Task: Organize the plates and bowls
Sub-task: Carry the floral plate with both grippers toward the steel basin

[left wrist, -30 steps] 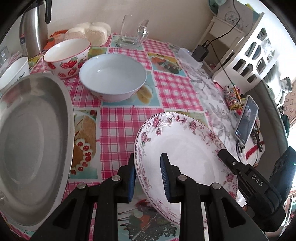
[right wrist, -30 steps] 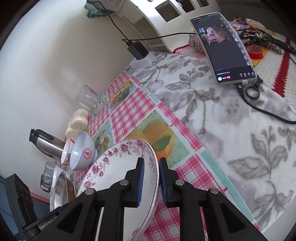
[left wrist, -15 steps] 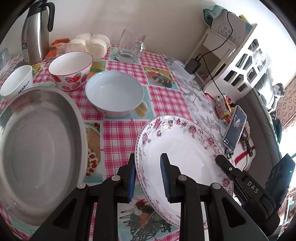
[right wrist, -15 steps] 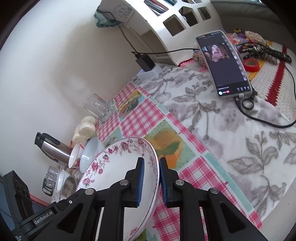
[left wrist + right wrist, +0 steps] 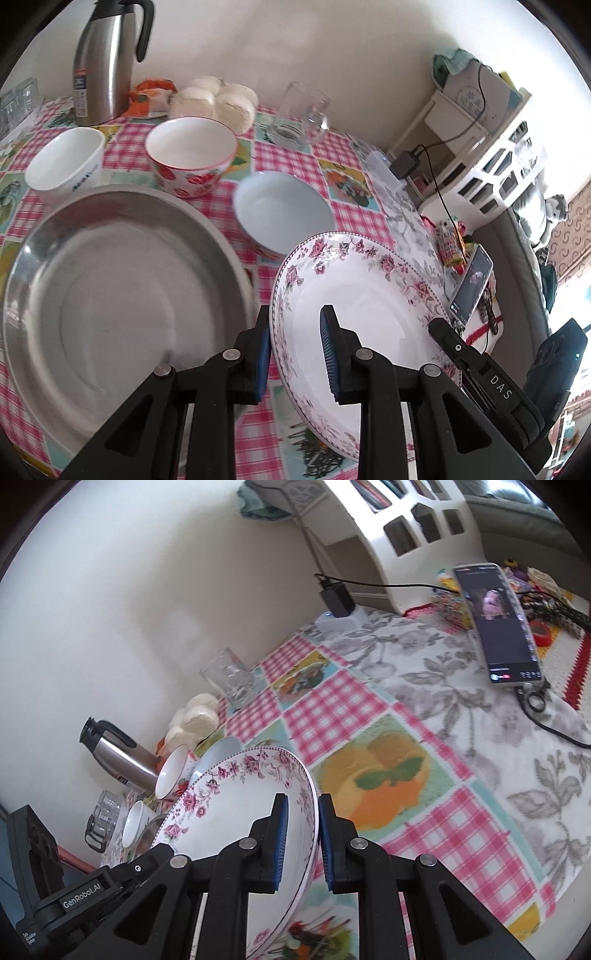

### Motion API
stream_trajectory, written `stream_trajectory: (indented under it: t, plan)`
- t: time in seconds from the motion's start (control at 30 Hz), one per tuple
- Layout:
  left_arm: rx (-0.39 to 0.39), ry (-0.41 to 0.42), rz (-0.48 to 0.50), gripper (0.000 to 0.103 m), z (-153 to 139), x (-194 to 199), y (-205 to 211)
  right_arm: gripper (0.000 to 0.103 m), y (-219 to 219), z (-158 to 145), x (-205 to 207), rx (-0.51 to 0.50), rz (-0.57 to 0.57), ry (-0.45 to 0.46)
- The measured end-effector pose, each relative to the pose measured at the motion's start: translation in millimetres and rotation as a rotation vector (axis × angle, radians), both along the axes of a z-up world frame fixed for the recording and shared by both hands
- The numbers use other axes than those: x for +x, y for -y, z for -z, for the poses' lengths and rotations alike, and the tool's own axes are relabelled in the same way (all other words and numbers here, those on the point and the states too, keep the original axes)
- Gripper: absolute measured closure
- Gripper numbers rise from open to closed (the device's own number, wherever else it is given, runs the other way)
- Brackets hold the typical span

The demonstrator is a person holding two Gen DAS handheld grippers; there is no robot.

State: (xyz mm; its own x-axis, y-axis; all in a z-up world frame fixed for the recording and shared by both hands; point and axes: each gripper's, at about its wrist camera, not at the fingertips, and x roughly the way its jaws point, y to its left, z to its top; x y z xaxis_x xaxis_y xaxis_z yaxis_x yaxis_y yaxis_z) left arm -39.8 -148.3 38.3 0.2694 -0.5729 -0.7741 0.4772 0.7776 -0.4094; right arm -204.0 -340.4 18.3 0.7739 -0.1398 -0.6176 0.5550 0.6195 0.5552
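From the left wrist view, the floral plate (image 5: 369,295) is white with a band of pink roses round its rim, held tilted above the table, clear of the checked tablecloth (image 5: 284,155). The left gripper (image 5: 295,350) pinches the plate's near-left rim between its blue pads, one finger outside and one inside the dish. The right gripper (image 5: 454,350) reaches in at the plate's right edge. Left of the plate lies a wide steel tray (image 5: 110,295) (empty). Beyond it stand a pale blue bowl (image 5: 280,210), a strawberry bowl (image 5: 190,155) and a white cup (image 5: 64,164), all empty. A steel thermos (image 5: 107,59) and a glass mug (image 5: 306,110) stand by the far wall.

From the right wrist view, the right gripper (image 5: 299,842) clamps the same plate (image 5: 240,805) by its right rim, pads pressed on either side. The tablecloth (image 5: 332,709) shows pink checks and fruit pictures; right of it lies a grey flowered cloth (image 5: 461,701) with a phone (image 5: 498,624) (screen lit) on it. A white shelf unit (image 5: 399,535) stands against the far wall.
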Motion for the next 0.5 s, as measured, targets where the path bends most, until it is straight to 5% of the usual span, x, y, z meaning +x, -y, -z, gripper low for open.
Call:
stream_trajectory:
  t: [0.5]
  plan:
    - [-0.024, -0.013, -0.092, 0.077, -6, 45, -69, 0.085, -57, -13, 54, -0.033, -0.102, -0.021]
